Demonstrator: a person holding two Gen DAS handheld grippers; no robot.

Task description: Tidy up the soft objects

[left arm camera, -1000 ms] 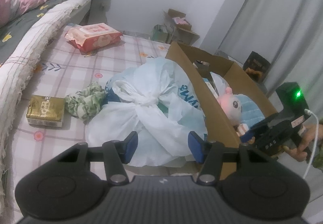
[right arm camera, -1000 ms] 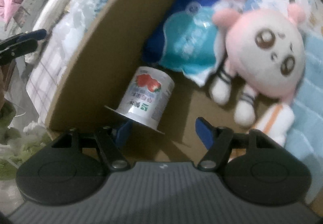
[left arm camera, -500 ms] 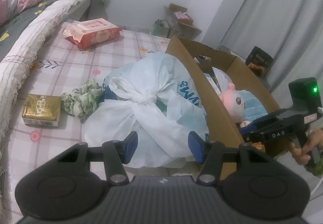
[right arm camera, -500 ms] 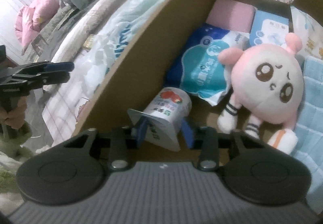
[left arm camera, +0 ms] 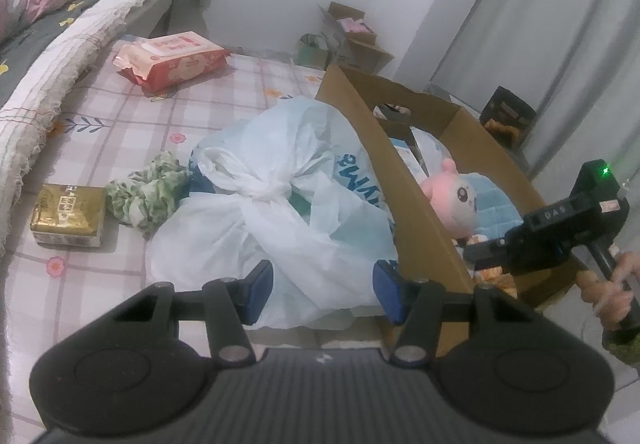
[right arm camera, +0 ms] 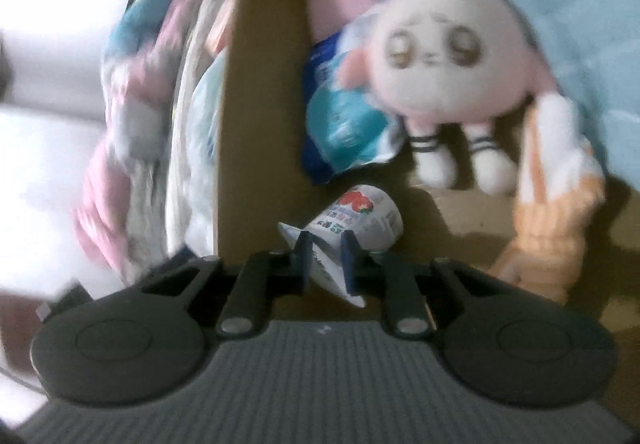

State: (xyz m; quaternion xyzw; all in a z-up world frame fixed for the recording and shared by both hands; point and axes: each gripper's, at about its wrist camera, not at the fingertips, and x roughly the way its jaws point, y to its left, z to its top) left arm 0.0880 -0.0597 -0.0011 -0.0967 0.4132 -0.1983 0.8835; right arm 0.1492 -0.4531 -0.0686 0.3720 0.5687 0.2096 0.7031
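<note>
- Since the earlier frames the right claw (right arm camera: 325, 259) has been closing, and its jaws now pinch the rim and foil lid of the strawberry yogurt cup (right arm camera: 362, 218); that view has also rolled, so the cardboard box (left arm camera: 424, 212) wall now runs upright through it.
- Left to right on the bed's checked sheet (left arm camera: 120, 124): a gold tissue pack (left arm camera: 68, 214), a green-and-white scrunched cloth (left arm camera: 146, 192) and a knotted white plastic bag (left arm camera: 276, 204) leaning on the box wall.
- Left claw (left arm camera: 322, 292) hovers at the near side of the bag, jaws apart and empty, probably waiting its turn.
- Inside the box, the pink plush doll (right arm camera: 452, 64) lies on a blue towel (right arm camera: 580, 24), just beyond the cup.
- My guess is the hard cup is being removed from the soft things.
- Room is tight: wall on the left, doll's feet ahead, so straight up looks clearest.
</note>
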